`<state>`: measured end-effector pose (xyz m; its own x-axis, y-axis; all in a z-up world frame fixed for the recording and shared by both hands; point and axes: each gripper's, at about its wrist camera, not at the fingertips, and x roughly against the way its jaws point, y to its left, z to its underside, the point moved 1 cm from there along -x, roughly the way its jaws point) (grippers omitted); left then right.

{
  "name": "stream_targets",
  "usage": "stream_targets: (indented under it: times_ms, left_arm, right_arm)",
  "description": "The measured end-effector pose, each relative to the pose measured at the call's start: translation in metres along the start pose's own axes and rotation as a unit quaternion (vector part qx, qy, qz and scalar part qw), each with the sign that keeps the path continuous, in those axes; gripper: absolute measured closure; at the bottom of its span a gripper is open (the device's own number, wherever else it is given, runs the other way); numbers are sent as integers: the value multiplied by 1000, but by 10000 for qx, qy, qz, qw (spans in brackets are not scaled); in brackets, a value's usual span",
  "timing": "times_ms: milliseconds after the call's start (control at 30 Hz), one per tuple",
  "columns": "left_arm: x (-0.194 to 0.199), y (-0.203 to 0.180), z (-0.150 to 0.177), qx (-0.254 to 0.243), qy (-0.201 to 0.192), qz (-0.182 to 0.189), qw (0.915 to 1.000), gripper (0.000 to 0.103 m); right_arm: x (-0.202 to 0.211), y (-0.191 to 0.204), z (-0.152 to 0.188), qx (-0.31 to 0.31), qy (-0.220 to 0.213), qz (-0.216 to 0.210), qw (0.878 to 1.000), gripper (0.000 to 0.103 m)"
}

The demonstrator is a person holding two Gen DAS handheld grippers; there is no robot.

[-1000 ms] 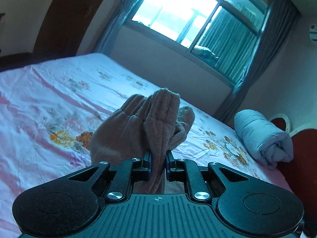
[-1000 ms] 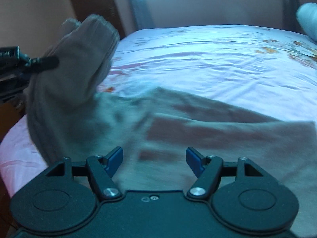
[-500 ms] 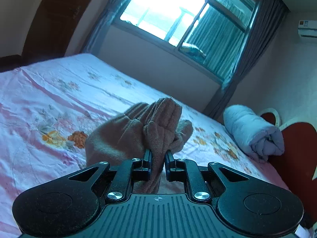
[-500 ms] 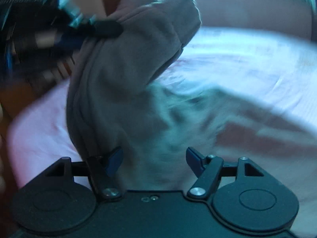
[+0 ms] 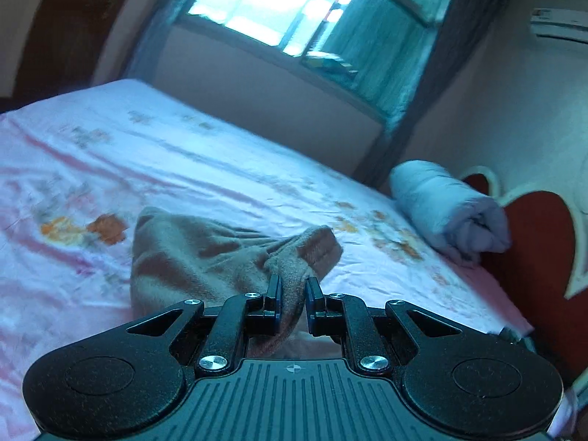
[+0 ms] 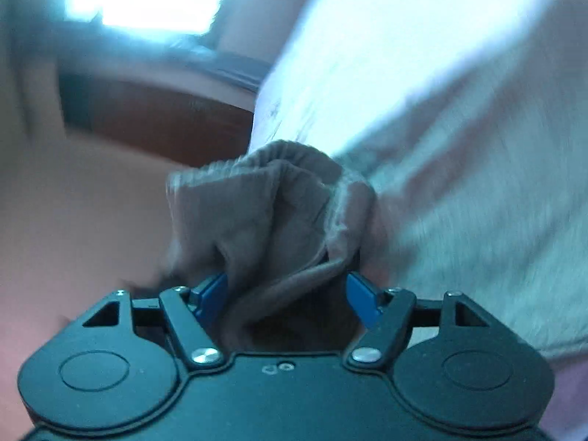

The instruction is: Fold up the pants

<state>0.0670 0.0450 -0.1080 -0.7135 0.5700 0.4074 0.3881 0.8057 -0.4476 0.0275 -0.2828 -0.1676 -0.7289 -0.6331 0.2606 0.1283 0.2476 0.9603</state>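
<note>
The brown fleece pants (image 5: pixel 191 257) lie bunched on the pink floral bed sheet (image 5: pixel 183 169). My left gripper (image 5: pixel 294 292) is shut on a fold of the pants, which droops forward onto the bed. In the right wrist view, my right gripper (image 6: pixel 286 286) is open, its blue pads wide apart, with the pants' gathered ribbed edge (image 6: pixel 272 205) lying between them. That view is blurred.
A rolled light-blue blanket (image 5: pixel 448 209) lies at the bed's far right by a red heart-shaped headboard (image 5: pixel 533 257). A window with curtains (image 5: pixel 301 18) is on the far wall. In the right wrist view, the bed edge (image 6: pixel 264 103) and a brown wooden surface (image 6: pixel 158 117) show.
The pants in my left gripper dropped from standing tall to lying low on the bed. My right gripper swung left and closed in on the pants' bunched edge, still open.
</note>
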Motion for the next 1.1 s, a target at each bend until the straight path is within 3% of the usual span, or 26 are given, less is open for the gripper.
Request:
stream_targets:
  times_ms: [67, 133, 200, 300, 400, 500, 667, 700, 767, 833, 1000, 1100]
  left_arm:
    - [-7, 0, 0, -97, 143, -208, 9996, 90]
    - [-17, -4, 1, -238, 395, -323, 9984, 90]
    - [-28, -14, 6, -576, 552, -517, 9955, 90]
    - [-50, -31, 17, -1067, 1001, -726, 9866, 90]
    - [-63, -37, 25, -1173, 1242, -802, 9820, 90]
    - [-63, -32, 24, -995, 1205, -695, 9853, 90]
    - [-45, -13, 19, -555, 902, -635, 9923, 89]
    - [-40, -14, 19, -540, 881, -658, 9925, 89]
    - [-33, -12, 19, -632, 845, -716, 9918, 87]
    - [-25, -11, 18, -645, 791, -647, 9927, 85]
    - [1, -17, 12, -492, 450, -237, 9975, 44]
    - [15, -17, 6, -57, 317, 186, 9993, 42]
  right_arm:
    - [-8, -20, -5, -808, 136, -170, 9965, 38]
    - [-13, -35, -11, -1354, 3, -642, 9887, 38]
    - [-17, -43, -20, -1662, -195, -729, 9832, 39]
    - [-31, -36, -35, -1330, 116, -341, 9905, 39]
    - [-37, -24, -48, -1038, 86, -185, 9944, 37]
    - [-41, -17, -62, -627, 89, 187, 9978, 38]
    - [-78, 10, -54, 77, 352, 532, 9979, 37]
    - [-82, 14, -51, 198, 329, 521, 9979, 40]
    - [-81, 19, -46, 362, 281, 525, 9976, 83]
    - [-71, 33, -38, 728, 268, 617, 9951, 84]
    - [-32, 67, -30, 1433, -89, 654, 9875, 85]
    - [5, 86, -31, 1766, -559, 721, 9800, 85]
